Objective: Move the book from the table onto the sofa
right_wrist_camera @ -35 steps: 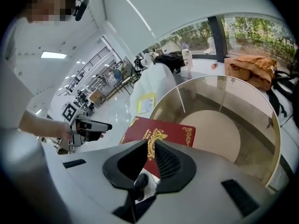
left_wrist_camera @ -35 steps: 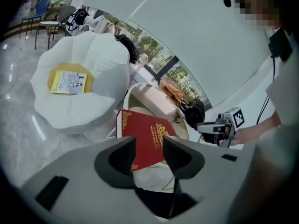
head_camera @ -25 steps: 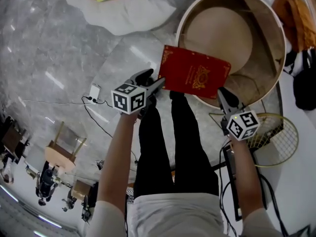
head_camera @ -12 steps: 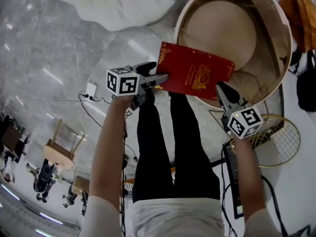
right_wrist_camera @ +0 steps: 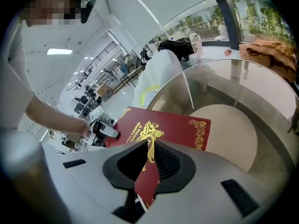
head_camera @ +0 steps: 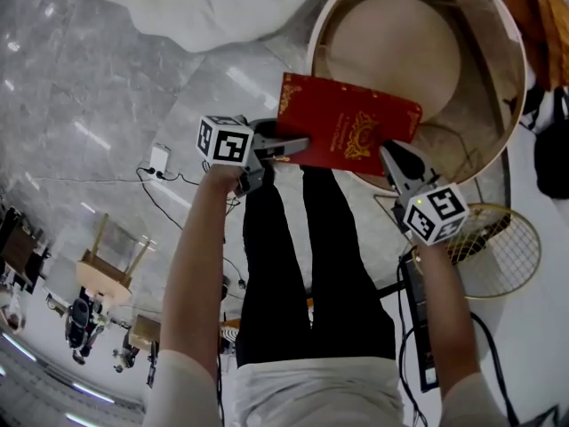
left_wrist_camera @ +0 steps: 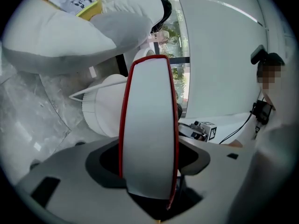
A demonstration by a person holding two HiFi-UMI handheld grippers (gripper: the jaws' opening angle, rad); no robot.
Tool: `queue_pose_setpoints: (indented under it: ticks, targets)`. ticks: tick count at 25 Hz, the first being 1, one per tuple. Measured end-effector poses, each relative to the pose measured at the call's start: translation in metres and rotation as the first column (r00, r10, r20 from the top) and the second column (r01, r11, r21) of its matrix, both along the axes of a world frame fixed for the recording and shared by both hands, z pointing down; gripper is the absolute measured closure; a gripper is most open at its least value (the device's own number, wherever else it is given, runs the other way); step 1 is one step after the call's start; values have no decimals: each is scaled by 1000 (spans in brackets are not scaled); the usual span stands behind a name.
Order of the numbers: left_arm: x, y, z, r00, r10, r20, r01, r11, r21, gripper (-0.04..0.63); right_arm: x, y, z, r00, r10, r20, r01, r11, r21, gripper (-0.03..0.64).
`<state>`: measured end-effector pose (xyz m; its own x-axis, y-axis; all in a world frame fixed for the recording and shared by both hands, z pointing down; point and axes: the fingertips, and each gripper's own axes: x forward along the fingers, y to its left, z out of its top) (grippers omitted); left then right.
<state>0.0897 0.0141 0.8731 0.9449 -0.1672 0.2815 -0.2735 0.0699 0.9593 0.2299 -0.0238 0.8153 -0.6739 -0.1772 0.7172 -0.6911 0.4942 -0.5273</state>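
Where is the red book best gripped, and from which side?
By its thin edges, pinched across the thickness from opposite ends: the red book is flat, stiff and near level. The left gripper, jaws just closed further, clamps its page edge; the right gripper a corner.

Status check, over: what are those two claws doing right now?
Left claw just closed tighter on red gold-ornamented hardback book. Right claw clamped on its corner. Round glass-topped table beneath, nothing blocking.

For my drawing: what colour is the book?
The rectangular hardcover book is red with gold ornament; right gripper view.
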Motion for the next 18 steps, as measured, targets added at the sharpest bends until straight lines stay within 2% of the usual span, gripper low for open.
queue_pose_setpoints:
  ticks: [12, 18]
  targets:
    - [-5, 0, -49, 995, -101, -20, 101, 995, 0, 351, -15, -20, -28, 998, -54, 12, 54, 998, 28, 569]
    - [-5, -7, -65, 988, -157, -10, 157, 987, 34, 354, -19, -33, -43, 996, -85, 17, 83, 994, 64, 569]
